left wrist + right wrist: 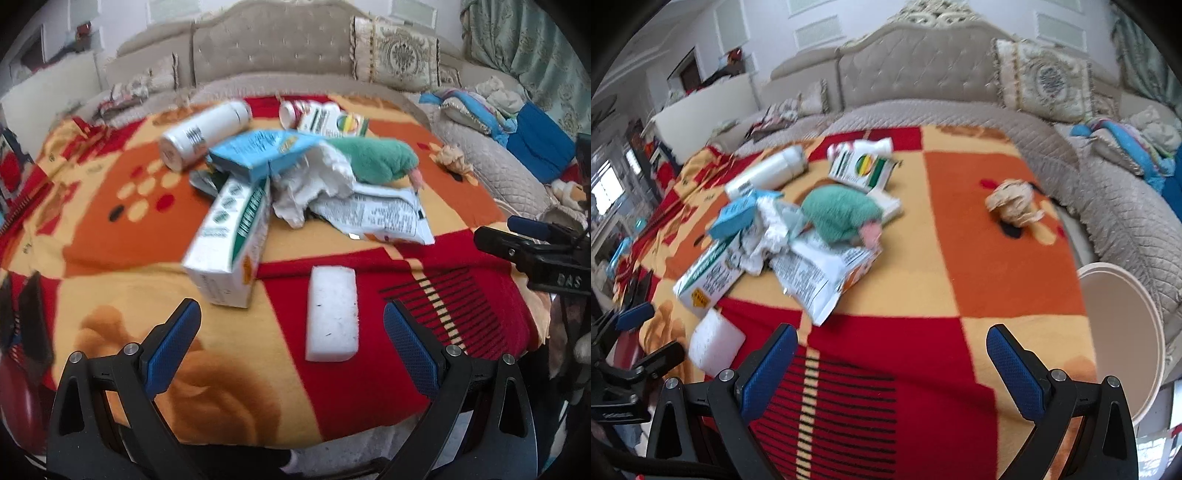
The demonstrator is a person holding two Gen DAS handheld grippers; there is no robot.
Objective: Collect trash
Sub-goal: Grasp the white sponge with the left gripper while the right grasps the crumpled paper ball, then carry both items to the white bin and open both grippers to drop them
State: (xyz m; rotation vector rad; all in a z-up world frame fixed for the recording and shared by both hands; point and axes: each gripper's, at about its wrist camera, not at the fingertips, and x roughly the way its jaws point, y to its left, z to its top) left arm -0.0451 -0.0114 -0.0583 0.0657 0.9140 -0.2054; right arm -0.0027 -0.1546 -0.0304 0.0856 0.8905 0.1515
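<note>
The left tool [291, 343] hangs low over the blanket-covered tabletop [110, 229], fingers spread wide and holding nothing, lined up with the white foam block [332, 314] lying just ahead between them, probably the first piece to go. The right tool [892, 363] is likewise spread and empty, over bare blanket. Beyond the block the trash sits heaped: a green-and-white carton [231, 243], a blue packet [258, 151], crumpled tissue [314, 181], a printed wrapper [384, 216]. A crumpled paper ball [1014, 205] lies well apart, nearer the white bin [1119, 332] at the right edge, probably the drop-off.
</note>
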